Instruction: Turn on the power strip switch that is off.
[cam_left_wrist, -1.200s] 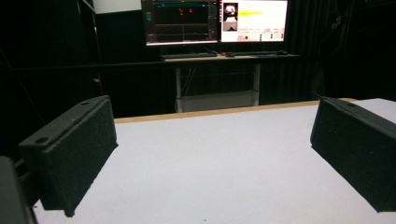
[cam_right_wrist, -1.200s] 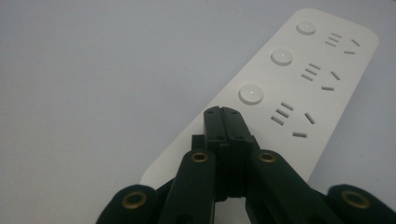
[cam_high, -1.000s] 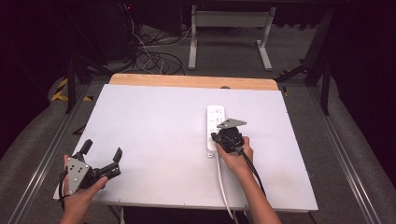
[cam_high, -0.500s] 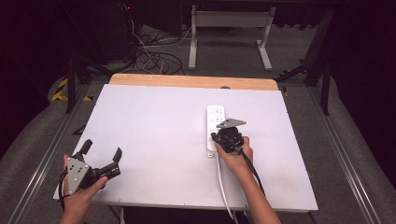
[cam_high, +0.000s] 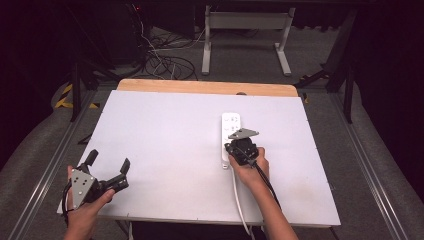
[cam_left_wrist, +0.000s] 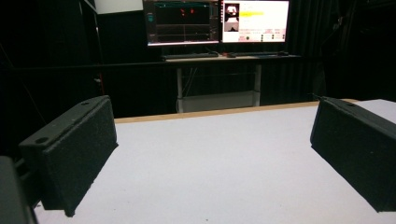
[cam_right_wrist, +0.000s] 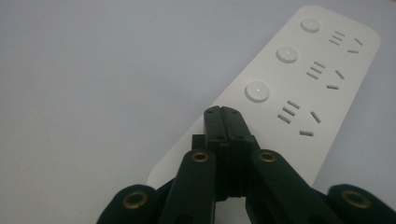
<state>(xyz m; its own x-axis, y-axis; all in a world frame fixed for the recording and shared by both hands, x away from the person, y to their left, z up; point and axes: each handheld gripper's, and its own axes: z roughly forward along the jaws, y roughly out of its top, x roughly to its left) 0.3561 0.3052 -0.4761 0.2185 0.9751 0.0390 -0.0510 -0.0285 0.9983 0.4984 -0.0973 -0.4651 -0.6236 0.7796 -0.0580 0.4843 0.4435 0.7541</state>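
Power strip: white, flat on the table, right of centre, long axis running near to far; three round buttons (each beside its own set of slots) on top.
Right gripper: over the strip's near end, jaws pressed together with nothing between, tips just short of the nearest button.
Left gripper: at the near left corner, well apart from the strip, jaws spread wide over bare tabletop.
Cord: white, leaving the strip's near end toward the near edge.
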